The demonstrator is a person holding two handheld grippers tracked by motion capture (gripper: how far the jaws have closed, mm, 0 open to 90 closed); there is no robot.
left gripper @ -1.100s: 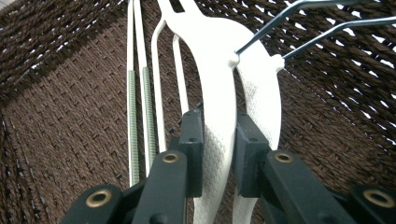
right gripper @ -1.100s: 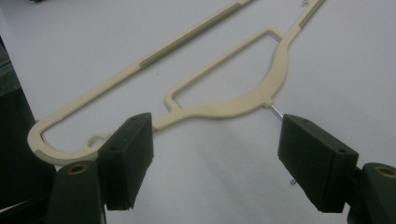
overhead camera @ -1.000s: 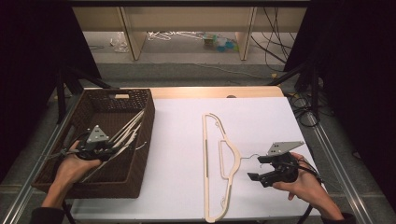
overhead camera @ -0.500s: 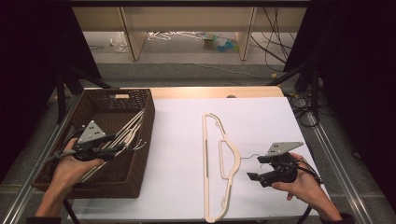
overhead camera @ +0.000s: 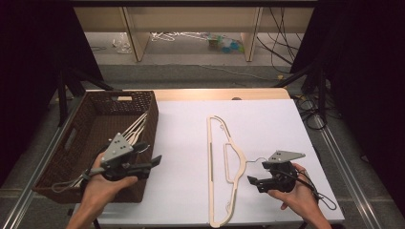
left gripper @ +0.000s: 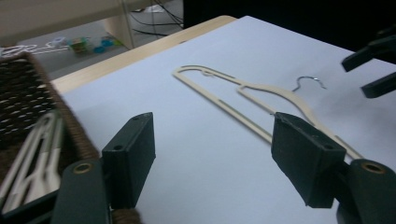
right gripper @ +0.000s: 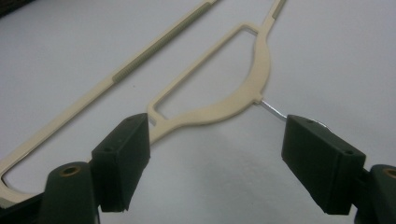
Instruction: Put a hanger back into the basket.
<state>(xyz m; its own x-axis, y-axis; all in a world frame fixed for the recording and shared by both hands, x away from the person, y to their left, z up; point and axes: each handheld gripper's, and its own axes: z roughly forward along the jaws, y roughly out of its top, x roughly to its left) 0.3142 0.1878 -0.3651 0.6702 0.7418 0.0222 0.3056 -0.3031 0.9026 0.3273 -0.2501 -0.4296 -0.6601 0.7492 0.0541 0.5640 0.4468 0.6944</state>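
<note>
1. You see the white desk (overhead camera: 267, 119) with its bare wooden strip along the far edge.
2. Beyond it, on the floor (overhead camera: 191, 57), you see loose hangers (overhead camera: 174, 36), a teal object (overhead camera: 228, 45), and wooden shelf legs (overhead camera: 133, 33).
3. Black cables (overhead camera: 310, 102) hang at the desk's right.

The left gripper (overhead camera: 152, 162) points to the right, its jaws just opened wide and empty – the right gripper (overhead camera: 253, 183) points left, jaws apart too.

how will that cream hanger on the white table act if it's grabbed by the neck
The hanger looks like thin flat plastic, so probably light and fairly stiff with slight flex. Lying flat on the smooth table, it may slide when nudged. Held at one spot, its long frame would likely swing.
</note>
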